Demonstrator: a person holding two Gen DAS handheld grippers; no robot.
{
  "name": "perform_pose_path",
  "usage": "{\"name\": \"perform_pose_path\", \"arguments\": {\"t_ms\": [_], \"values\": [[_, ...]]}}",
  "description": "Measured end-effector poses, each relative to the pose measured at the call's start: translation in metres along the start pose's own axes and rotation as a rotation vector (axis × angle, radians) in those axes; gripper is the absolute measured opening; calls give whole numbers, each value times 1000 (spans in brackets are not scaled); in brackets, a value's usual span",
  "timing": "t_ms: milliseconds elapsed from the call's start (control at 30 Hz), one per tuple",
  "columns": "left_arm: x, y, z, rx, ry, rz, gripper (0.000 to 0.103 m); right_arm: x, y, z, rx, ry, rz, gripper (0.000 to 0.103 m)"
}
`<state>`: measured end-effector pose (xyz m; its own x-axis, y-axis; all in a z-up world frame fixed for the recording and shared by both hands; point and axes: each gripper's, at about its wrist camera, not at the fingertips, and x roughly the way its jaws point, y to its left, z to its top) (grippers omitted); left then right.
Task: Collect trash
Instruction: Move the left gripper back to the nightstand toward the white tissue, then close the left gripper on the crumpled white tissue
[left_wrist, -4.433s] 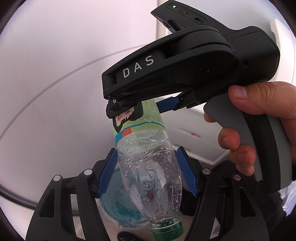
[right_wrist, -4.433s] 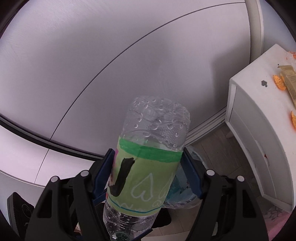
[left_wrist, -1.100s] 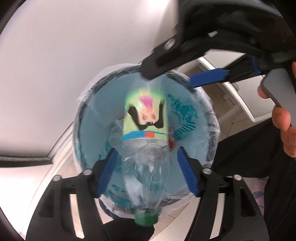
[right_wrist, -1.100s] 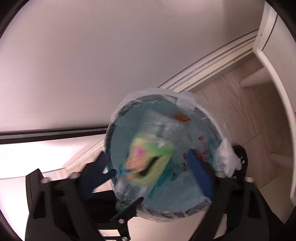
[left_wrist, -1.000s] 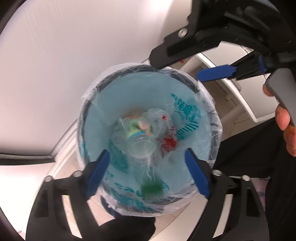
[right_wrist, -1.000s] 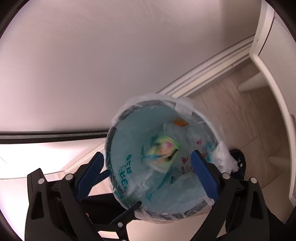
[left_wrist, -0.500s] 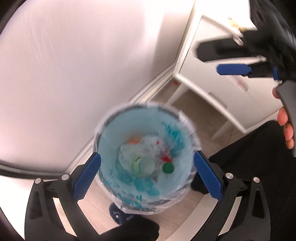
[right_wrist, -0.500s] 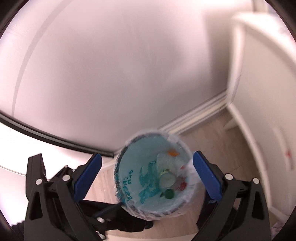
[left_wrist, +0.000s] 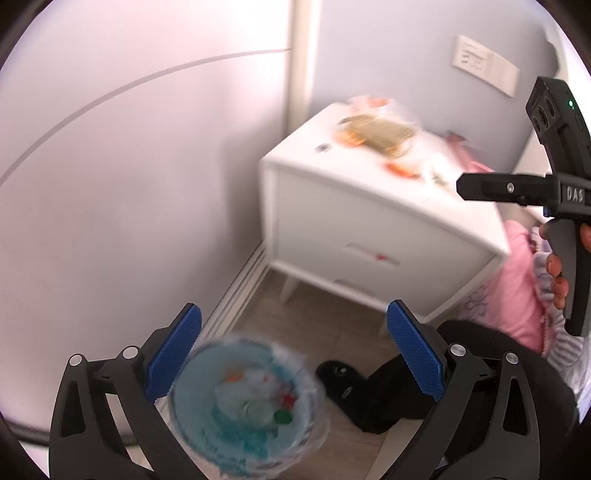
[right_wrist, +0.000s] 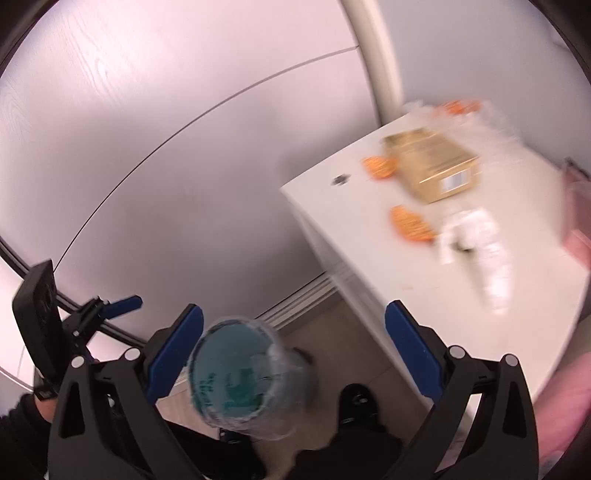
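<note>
1 bottle (left_wrist: 255, 406) is already binned in the lined trash bin (left_wrist: 192, 435). Both the left tool (left_wrist: 295, 354) and right tool (right_wrist: 293, 354) are held spread and empty. A gold box (right_wrist: 432, 166), orange peels (right_wrist: 410, 221) and white wrappers (right_wrist: 476, 236) are left on the white counter (right_wrist: 369, 258).

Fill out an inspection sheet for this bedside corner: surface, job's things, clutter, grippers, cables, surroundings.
Surface: white nightstand, top littered.
Job's things: lined trash bin on the floor, holding a clear bottle and green cap; gold box, orange peels and white wrapper on the nightstand.
Clutter: dark slipper on the floor.
Grippers: left gripper open, empty; right gripper open, empty.
Cables: nothing seen.
Surroundings: pale wall, wall socket, pink bedding.
</note>
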<state>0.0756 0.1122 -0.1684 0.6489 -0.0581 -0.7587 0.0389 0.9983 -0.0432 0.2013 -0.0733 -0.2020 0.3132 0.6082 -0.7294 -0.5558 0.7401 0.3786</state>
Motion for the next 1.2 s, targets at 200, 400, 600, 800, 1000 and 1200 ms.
{"name": "perform_pose_path", "arguments": {"t_ms": [200,400,600,800,1000,1200], "values": [[4,-50,43,77,-45,-98,97,-35,-52,-3,-20,-5,-98,96],[19,-91,78,179,-62,-194,97,-40,-84,-14,-58,0,-113,96],[46,-121,100,325,-31,-241,97,-37,-104,-19,-91,16,-113,96],[83,-128,120,418,30,-316,97,-31,-120,-12,-129,29,-60,96],[121,-135,134,533,75,-381,83,-7,-126,-3,-193,70,-73,96],[148,-145,143,592,112,-416,66,15,-131,2,-224,115,-45,77]]}}
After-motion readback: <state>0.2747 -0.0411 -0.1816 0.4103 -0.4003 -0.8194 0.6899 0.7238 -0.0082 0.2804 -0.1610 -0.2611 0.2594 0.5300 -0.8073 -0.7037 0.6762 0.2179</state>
